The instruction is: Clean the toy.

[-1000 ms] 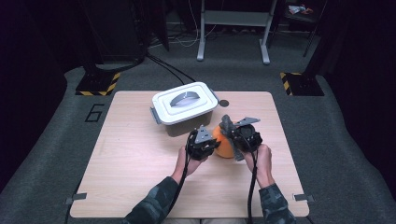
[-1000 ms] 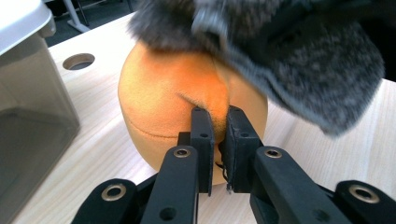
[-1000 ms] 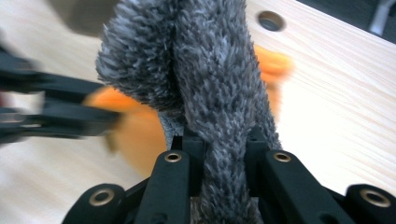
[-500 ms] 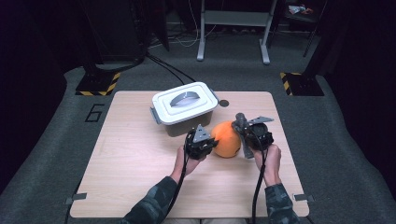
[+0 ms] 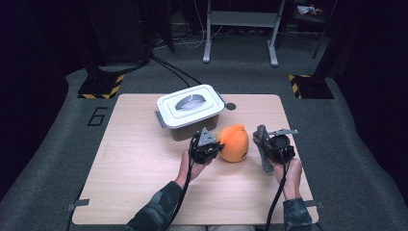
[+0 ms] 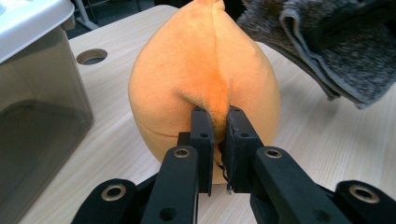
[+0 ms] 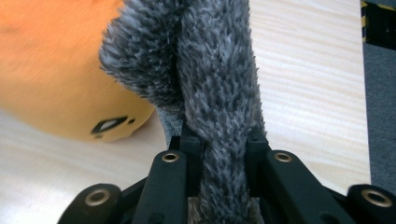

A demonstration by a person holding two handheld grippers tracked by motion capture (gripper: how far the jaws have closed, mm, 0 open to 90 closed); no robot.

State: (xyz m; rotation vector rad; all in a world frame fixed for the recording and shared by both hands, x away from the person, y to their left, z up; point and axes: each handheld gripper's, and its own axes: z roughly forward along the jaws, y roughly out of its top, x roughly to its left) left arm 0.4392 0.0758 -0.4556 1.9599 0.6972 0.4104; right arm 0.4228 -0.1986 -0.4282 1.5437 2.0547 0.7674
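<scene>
An orange plush toy (image 5: 234, 143) sits on the wooden table (image 5: 134, 163), just in front of a white-lidded plastic box (image 5: 190, 107). My left gripper (image 5: 216, 147) is at the toy's left side. In the left gripper view it (image 6: 216, 120) is shut on a pinched fold of the orange plush toy (image 6: 205, 70). To the toy's right, my right gripper (image 5: 265, 145) holds a grey fuzzy cloth (image 5: 262, 149) apart from the toy. In the right gripper view this gripper (image 7: 219, 134) is shut on the grey cloth (image 7: 215, 79), with the orange toy (image 7: 51, 70) at the left.
The box (image 6: 32, 79) has clear grey walls and a handle on its lid. A round hole (image 5: 231, 106) is cut in the table behind the toy. Dark carpet surrounds the table, and a metal stand (image 5: 240, 29) is farther back.
My right gripper has moved right, away from the orange toy, taking the grey cloth with it. The left gripper has stayed on the toy.
</scene>
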